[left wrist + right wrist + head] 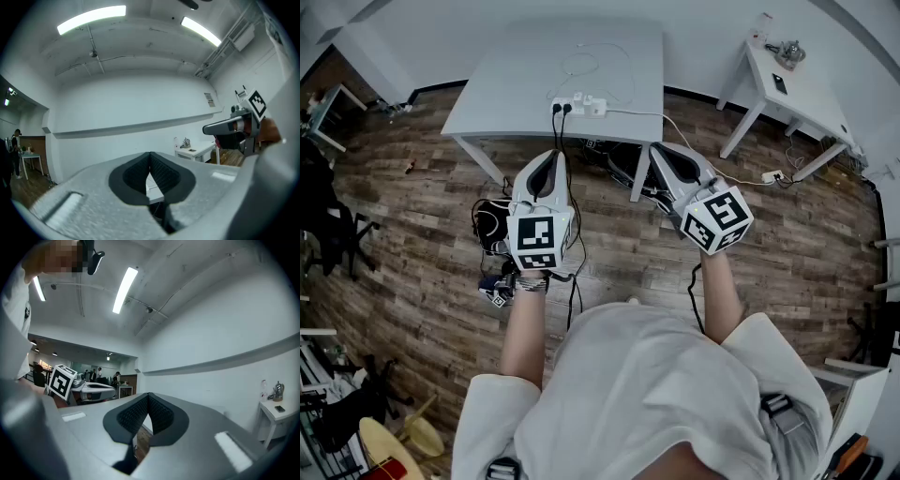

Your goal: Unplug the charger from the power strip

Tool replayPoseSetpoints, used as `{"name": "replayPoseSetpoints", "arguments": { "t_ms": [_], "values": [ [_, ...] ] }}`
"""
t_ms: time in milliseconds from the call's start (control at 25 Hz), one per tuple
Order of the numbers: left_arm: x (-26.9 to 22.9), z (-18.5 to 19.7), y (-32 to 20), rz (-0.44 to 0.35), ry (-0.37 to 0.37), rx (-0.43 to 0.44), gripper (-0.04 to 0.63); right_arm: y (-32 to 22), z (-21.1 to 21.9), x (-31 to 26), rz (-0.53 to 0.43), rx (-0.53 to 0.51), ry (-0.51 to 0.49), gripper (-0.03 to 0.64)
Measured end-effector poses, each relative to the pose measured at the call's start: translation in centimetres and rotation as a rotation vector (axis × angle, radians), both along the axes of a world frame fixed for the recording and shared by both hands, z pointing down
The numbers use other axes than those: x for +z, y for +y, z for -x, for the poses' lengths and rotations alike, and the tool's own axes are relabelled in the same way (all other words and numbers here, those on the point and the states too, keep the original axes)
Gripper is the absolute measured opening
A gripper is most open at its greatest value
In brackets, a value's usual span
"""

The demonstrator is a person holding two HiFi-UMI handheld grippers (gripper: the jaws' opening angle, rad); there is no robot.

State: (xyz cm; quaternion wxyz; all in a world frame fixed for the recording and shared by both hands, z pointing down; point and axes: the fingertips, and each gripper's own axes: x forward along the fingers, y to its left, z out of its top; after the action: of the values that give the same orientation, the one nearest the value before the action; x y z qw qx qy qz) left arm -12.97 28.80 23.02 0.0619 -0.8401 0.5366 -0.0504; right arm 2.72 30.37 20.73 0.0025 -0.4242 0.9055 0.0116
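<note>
Looking down over a white shirt [656, 375] here. Spotting the charger [596, 107] sitting plugged into the power strip [570, 105] near the front edge of the grey worktop [506, 94], with a thin white cable [581, 64] looping behind it. Noticing two black plugs [562, 110] sharing the strip just beside it. Holding the left gripper [547, 157] and right gripper [662, 150] level above the wood floor [422, 244], apart from the strip, touching nothing. Showing both sets of jaws pressed together, nothing between them. Catching a small white table [787, 89] off to the right.
</note>
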Motion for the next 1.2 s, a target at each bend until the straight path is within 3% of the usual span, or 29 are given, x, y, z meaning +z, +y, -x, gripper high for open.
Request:
{"name": "replayPoseSetpoints", "arguments": {
  "t_ms": [600, 880, 1200],
  "values": [
    [1.2, 1.8, -0.3, 0.038, 0.008, 0.013, 0.003, 0.4, 1.9, 0.1, 0.008, 0.009, -0.008, 0.002],
    [2.4, 3.0, 0.3, 0.053, -0.026, 0.027, 0.003, 0.9, 2.9, 1.7, 0.049, 0.035, -0.019, 0.002],
    [3.7, 2.4, -3.2, 0.065, -0.04, 0.044, 0.003, -2.2, 2.3, 2.6, 0.05, 0.05, -0.018, 0.002]
  ]
}}
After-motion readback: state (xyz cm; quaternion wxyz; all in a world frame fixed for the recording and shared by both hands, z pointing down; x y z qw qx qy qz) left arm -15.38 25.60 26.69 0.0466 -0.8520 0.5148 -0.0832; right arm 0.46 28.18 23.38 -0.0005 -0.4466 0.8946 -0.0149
